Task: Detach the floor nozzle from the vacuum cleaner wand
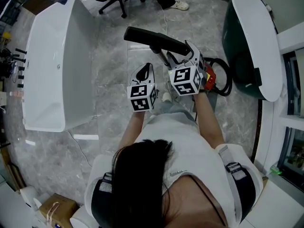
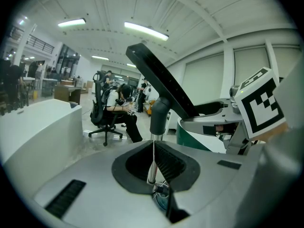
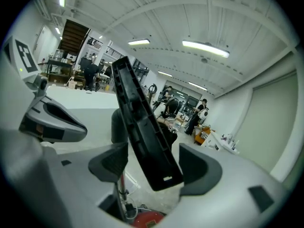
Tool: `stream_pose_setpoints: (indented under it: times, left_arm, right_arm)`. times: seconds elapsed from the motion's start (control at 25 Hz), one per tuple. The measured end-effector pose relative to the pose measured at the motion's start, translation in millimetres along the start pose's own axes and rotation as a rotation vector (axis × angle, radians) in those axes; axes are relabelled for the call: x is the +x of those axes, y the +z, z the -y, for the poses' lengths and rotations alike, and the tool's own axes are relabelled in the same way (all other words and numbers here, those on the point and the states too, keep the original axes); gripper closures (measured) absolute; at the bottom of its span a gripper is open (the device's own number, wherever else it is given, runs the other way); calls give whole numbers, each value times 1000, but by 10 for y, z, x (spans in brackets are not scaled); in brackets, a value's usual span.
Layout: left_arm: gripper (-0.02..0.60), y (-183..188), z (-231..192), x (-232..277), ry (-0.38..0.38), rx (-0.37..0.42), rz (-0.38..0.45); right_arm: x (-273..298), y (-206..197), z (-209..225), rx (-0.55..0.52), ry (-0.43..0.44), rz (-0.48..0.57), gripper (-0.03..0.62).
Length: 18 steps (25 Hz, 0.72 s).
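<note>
Far left, on the floor: white bathtub, well apart from the work, no hindrance.
Left tool: jaws closed tight on the thin metal wand, just below the nozzle's black neck; likely the steadying grip.
Wand axis: up and forward out of the closed jaws into the neck; lower stretch not clear in the head view.
Floor nozzle: not yet detached, raised off the floor, just ahead of and above both tools; long axis left to right across the head view, standing steeply upward in both gripper views.
Deciding relation: lower end of the nozzle plate between the right tool's pads, seemingly touching neither; right hand nearer the plate, left hand nearer the joint.
Right tool: jaws spread as wide as they go, nothing gripped.
Next move, as a judgement: close on the plate, then pull away along the wand's line against the left grip.
In the way: red vacuum body and black hose, just beside the right tool.
Far right: green-and-white tub, near but clear of the pull.
</note>
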<state>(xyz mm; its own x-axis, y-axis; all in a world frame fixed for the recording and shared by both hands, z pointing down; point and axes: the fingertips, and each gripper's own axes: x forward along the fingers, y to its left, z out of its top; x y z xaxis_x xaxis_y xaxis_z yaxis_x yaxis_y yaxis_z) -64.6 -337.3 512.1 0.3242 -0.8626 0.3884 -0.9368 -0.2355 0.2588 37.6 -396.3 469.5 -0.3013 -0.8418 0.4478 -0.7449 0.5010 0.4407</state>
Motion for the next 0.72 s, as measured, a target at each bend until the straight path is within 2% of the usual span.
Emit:
stream_pose_setpoints:
  times: [0.28,0.72]
  left_arm:
    - [572,10,-32,50,15,-3,-2]
    - [572,-49,-122,115,40,-16,-15]
  right_arm:
    - [90,66,19,-85,-7,5,270]
    - [274,111,-19,-162,14,9,272]
